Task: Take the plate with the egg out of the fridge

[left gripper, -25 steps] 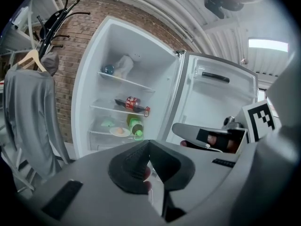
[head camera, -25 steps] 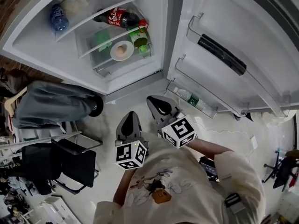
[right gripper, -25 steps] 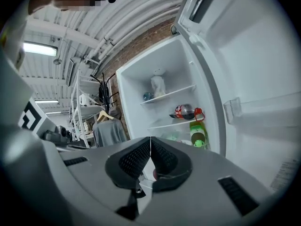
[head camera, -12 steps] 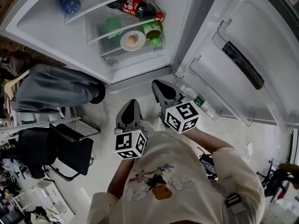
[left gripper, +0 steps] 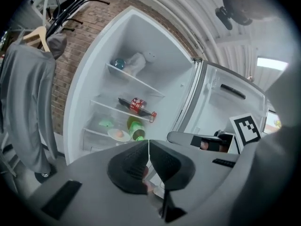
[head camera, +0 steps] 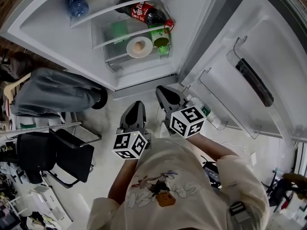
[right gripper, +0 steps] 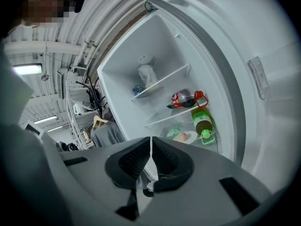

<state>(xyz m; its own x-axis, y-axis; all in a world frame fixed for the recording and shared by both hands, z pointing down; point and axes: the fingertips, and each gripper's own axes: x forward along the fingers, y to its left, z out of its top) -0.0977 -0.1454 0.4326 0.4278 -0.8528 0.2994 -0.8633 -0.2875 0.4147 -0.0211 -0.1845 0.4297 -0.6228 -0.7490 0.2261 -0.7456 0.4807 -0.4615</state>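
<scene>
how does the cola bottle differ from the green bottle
The cola bottle is dark with a red label; the green bottle is green, cap included. The cola bottle lies a level higher; the green bottle is lower, beside the plate. Both are capped.

Left of the left gripper (head camera: 135,107), a black office chair (head camera: 67,155) stands on the pale floor (head camera: 109,121). Ahead-left, a grey jacket (head camera: 53,94) hangs by a brick wall (left gripper: 70,62). 1 strip light (left gripper: 272,63) glows overhead.
</scene>
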